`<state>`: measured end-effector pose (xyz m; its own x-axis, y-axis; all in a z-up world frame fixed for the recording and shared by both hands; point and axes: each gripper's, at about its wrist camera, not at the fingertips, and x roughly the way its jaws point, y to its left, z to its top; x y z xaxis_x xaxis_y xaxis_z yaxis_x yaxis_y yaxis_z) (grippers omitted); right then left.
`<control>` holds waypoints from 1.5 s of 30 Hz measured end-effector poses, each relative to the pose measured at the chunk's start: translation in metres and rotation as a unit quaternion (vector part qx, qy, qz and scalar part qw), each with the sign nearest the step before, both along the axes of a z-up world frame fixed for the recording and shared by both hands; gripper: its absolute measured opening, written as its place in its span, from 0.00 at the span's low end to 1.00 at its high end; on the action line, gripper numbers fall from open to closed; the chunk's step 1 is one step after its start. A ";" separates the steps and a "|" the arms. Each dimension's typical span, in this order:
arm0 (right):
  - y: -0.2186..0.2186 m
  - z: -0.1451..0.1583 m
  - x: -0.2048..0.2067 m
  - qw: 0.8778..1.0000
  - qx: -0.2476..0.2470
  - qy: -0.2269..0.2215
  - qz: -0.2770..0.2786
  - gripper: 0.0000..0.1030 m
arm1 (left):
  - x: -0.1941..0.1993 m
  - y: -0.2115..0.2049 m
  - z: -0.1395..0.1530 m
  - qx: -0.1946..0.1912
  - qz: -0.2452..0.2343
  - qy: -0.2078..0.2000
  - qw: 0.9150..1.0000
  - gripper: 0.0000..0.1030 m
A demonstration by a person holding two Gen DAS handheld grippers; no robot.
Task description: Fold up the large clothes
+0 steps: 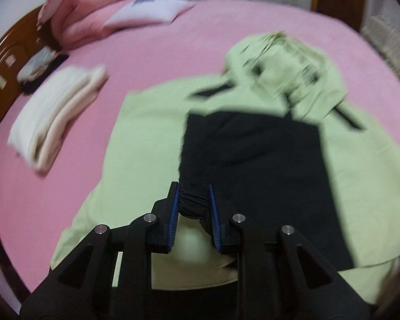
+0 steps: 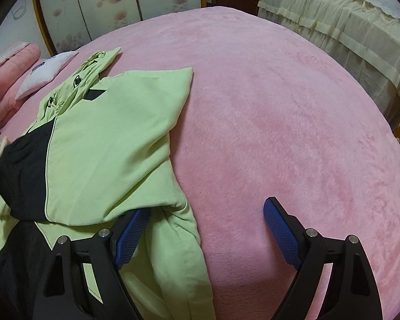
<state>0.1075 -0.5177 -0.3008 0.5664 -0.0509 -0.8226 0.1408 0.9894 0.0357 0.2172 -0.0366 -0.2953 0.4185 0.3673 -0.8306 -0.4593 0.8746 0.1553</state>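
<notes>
On the pink bed (image 1: 200,48), the left claw (image 1: 192,213) is clamped on the black cuff (image 1: 193,200) of the green jacket's (image 1: 146,122) sleeve, laid across its body. Right view: right claw (image 2: 208,234) gapes empty beside the hem; other sleeve still unfolded, I'd judge.

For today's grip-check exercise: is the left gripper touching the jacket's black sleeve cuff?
Touching. The left wrist view shows the left gripper with both blue pads pressed against the gathered black cuff of the green jacket, no gap either side.
</notes>
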 end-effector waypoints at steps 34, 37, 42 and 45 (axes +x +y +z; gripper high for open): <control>0.111 0.021 0.023 0.975 0.176 0.096 0.097 0.06 | 0.002 -0.053 -0.043 -0.071 -0.097 0.068 0.990 0.09; 0.072 0.024 0.018 0.987 0.138 0.083 0.030 0.03 | -0.002 -0.035 -0.041 -0.019 -0.071 0.075 0.994 0.09; 0.020 0.027 0.010 0.991 0.107 0.076 -0.037 0.00 | -0.014 0.017 -0.044 -0.017 -0.009 0.077 0.997 0.09; 0.014 0.024 0.006 0.991 0.068 0.096 -0.063 0.00 | -0.017 0.023 -0.045 -0.016 -0.004 0.076 0.997 0.09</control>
<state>0.1138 -0.5041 -0.2770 0.3944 0.0067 -0.9189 0.2800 0.9515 0.1272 0.2002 -0.0133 -0.3401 0.2899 0.3358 -0.8962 -0.4250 0.8842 0.1937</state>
